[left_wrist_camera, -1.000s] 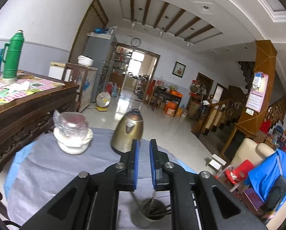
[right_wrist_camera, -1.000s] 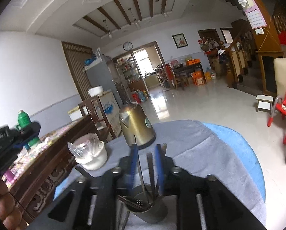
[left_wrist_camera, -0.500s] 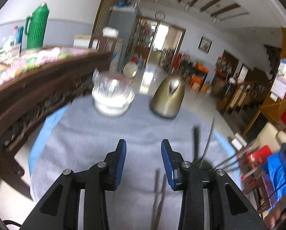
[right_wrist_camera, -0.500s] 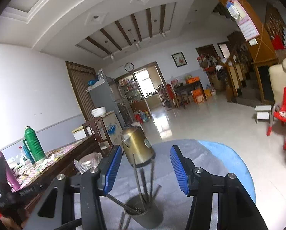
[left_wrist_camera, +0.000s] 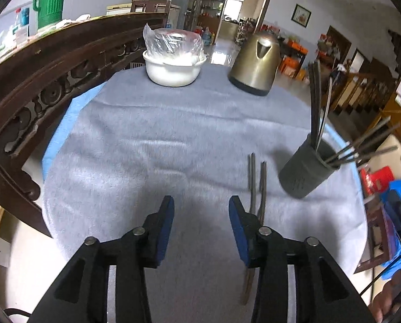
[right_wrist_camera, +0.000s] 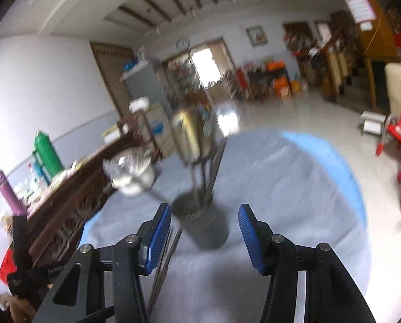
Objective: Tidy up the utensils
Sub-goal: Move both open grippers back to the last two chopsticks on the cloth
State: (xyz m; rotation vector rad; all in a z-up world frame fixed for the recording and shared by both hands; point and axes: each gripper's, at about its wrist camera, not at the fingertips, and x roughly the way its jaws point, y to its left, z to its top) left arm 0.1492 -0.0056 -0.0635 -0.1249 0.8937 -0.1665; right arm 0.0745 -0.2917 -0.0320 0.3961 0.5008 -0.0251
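A dark utensil cup with several chopsticks and utensils stands on the grey cloth at the right. Two chopsticks lie flat on the cloth beside it, partly under my left gripper's right finger. My left gripper is open and empty, just above the cloth, left of the loose chopsticks. In the blurred right wrist view, my right gripper is open and empty, just behind the cup; the loose chopsticks lie by its left finger.
A white bowl covered with plastic and a brass-coloured kettle stand at the far side of the round table. A dark wooden sideboard runs along the left. A red chair stands on the floor at right.
Both grippers have opened. The left gripper has tilted down and pulled back from the cup, and two chopsticks now lie on the cloth. The right gripper has drawn back from the cup.
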